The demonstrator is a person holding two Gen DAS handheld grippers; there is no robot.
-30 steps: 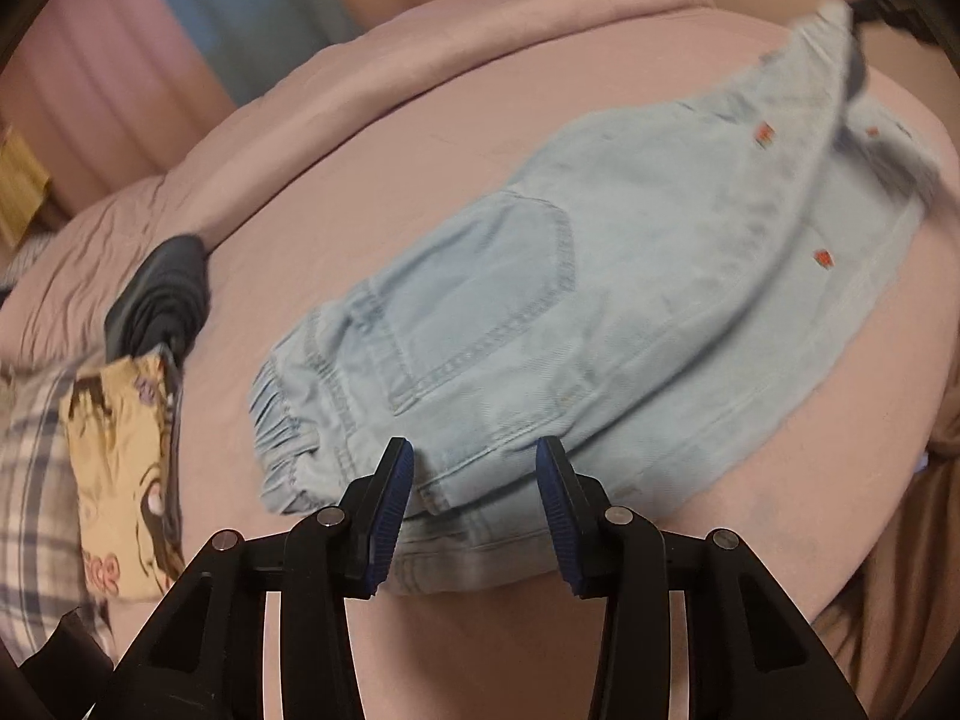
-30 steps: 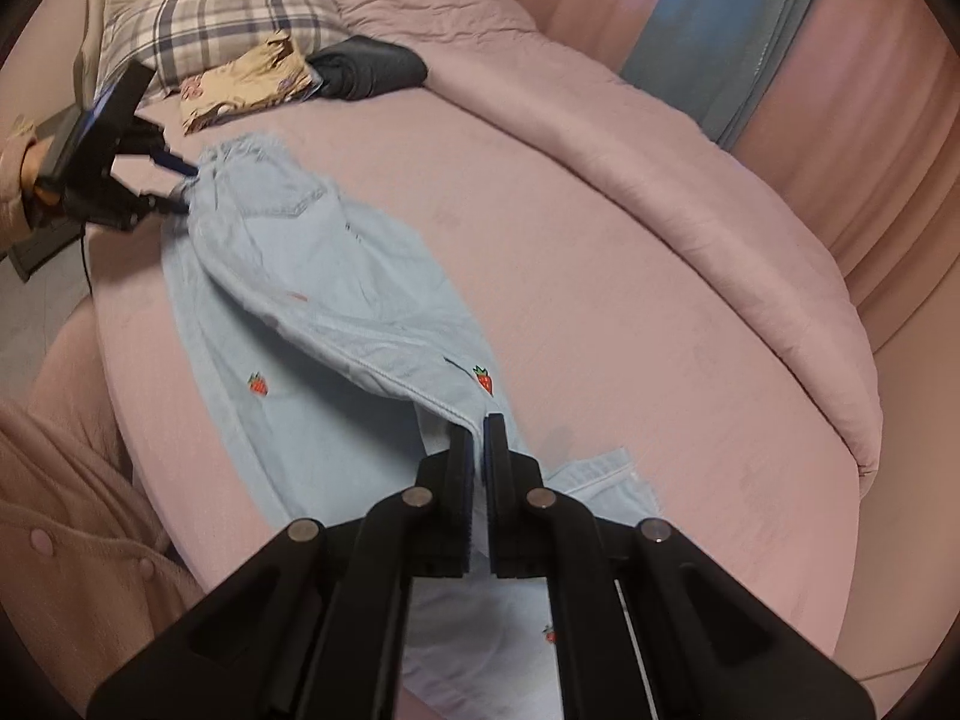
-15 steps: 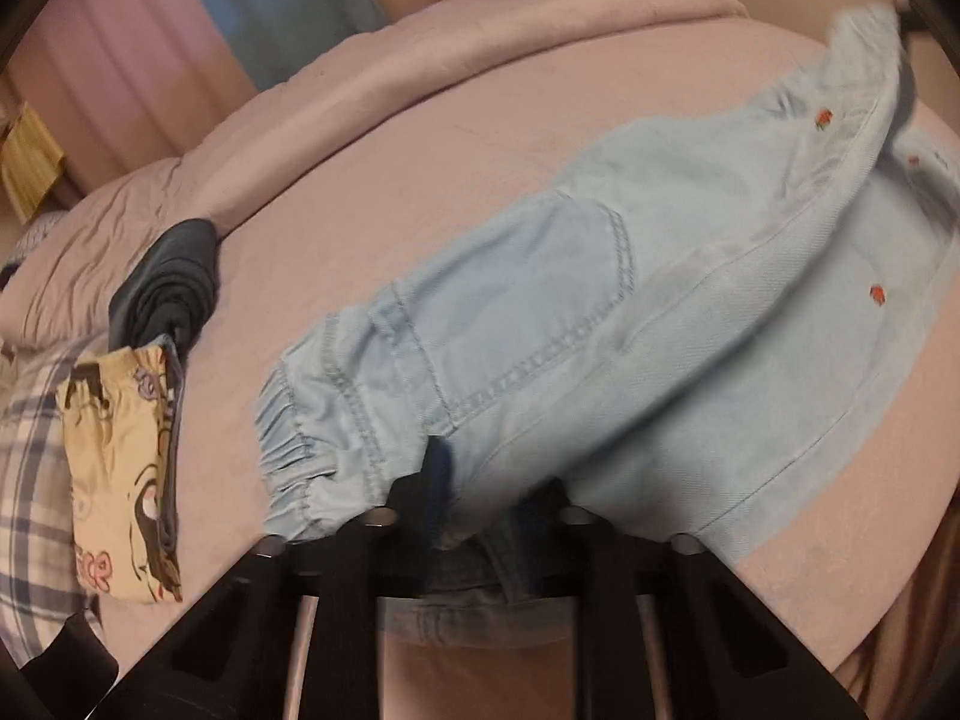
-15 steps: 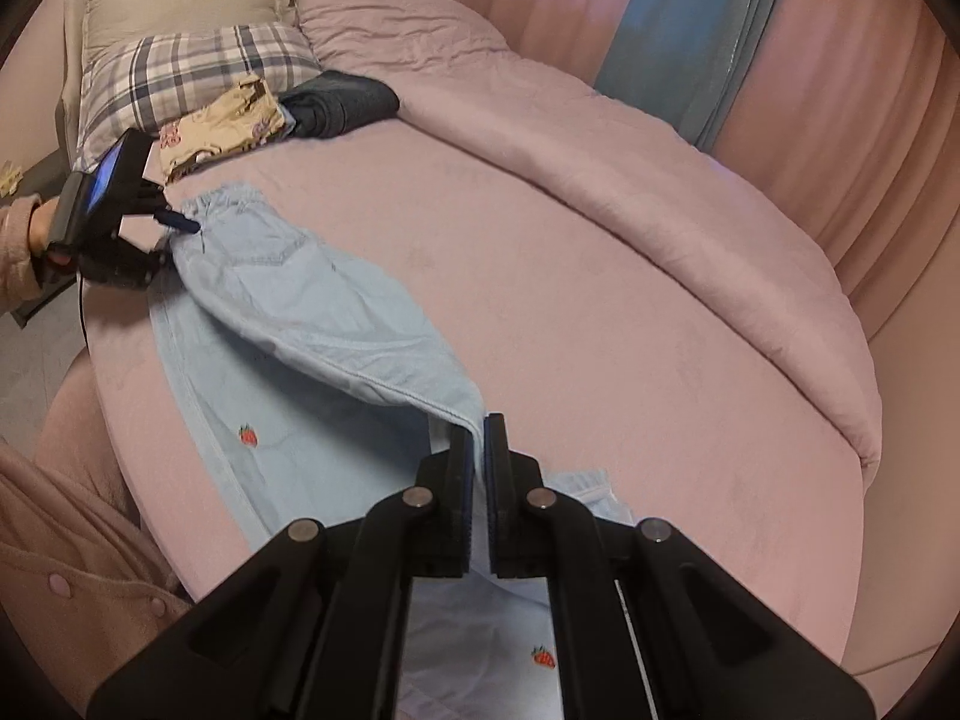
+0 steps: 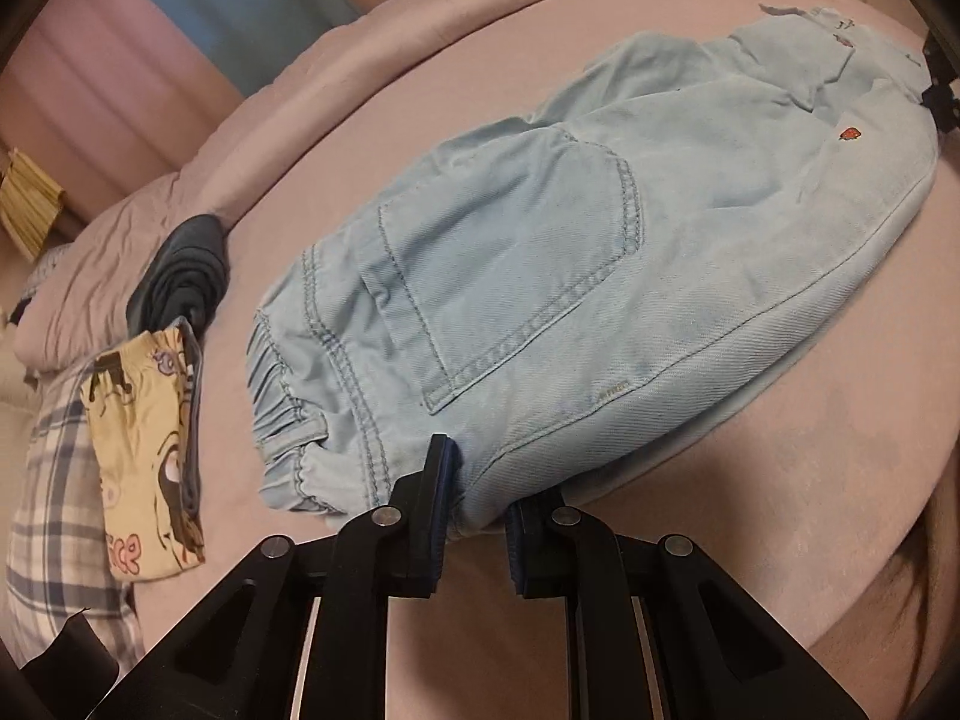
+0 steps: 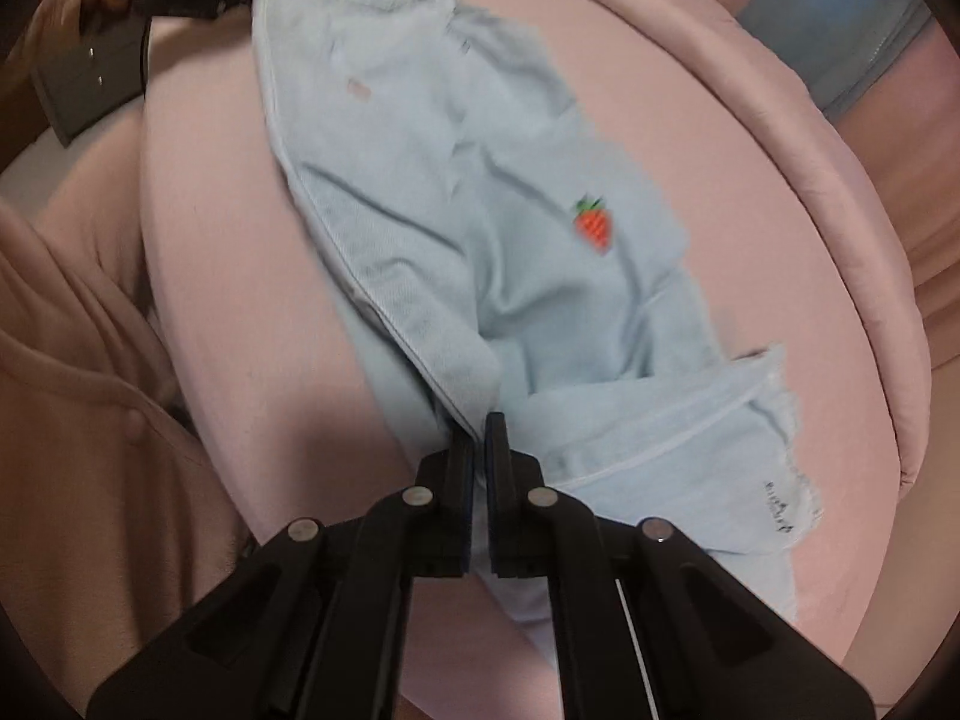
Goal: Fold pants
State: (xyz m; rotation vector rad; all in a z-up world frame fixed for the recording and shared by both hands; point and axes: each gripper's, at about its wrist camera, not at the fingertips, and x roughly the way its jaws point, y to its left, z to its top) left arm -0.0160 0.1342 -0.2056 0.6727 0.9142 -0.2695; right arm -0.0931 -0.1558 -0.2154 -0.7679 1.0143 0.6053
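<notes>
left gripper [image 5: 471, 501]: jaws clamped on the waistband corner of the light-blue pants [image 5: 588, 276], which lie doubled on the pink bed [image 5: 780, 468]. right gripper [image 6: 479, 450]: jaws pinched on a fold near the frayed hem, though the blur hides the exact layer. beyond: dark folded garment [image 5: 183, 282], yellow printed cloth [image 5: 141, 450], plaid pillow [image 5: 48, 546].

Soft matt denim pants [image 5: 540, 276] on smooth matt cloth bedsheet [image 5: 750, 480]

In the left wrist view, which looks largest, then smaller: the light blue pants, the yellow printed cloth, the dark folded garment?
1. Light blue pants, by far the largest.
2. Yellow printed cloth.
3. Dark folded garment, which lies farther from the camera, so its rank below the yellow cloth is unsure.
</notes>
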